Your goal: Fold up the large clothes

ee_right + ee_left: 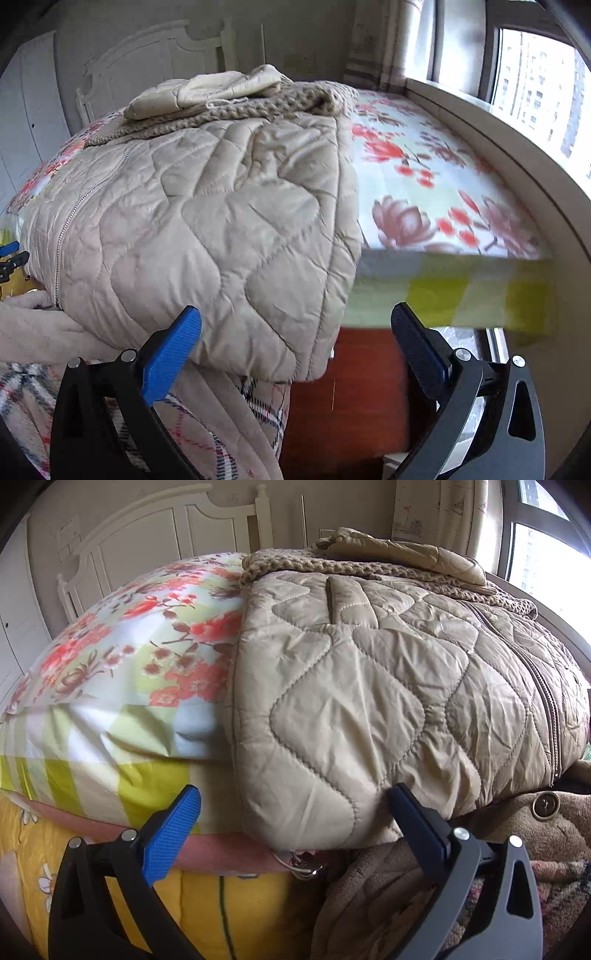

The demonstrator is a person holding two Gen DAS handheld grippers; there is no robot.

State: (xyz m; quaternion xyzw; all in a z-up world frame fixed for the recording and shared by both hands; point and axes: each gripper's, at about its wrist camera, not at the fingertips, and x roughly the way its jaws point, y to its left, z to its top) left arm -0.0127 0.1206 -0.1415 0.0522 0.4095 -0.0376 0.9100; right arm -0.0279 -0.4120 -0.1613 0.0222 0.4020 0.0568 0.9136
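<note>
A beige quilted jacket (369, 686) lies on the bed, its hem hanging over the foot edge, zipper running up the middle. It also shows in the right wrist view (207, 221). A knitted collar (332, 568) and a folded sleeve lie at its far end. My left gripper (295, 812) is open, its jaws on either side of the jacket's left hem corner, not closed on it. My right gripper (295, 332) is open with the jacket's right hem corner between its fingers, not gripped.
The floral bedsheet (129, 627) covers the mattress; it shows beside the jacket in the right wrist view (424, 166). A brown fleece coat with a button (546, 805) and a plaid garment (221, 424) hang below the bed edge. A white headboard (166, 528) stands behind; a window sill (498, 122) runs on the right.
</note>
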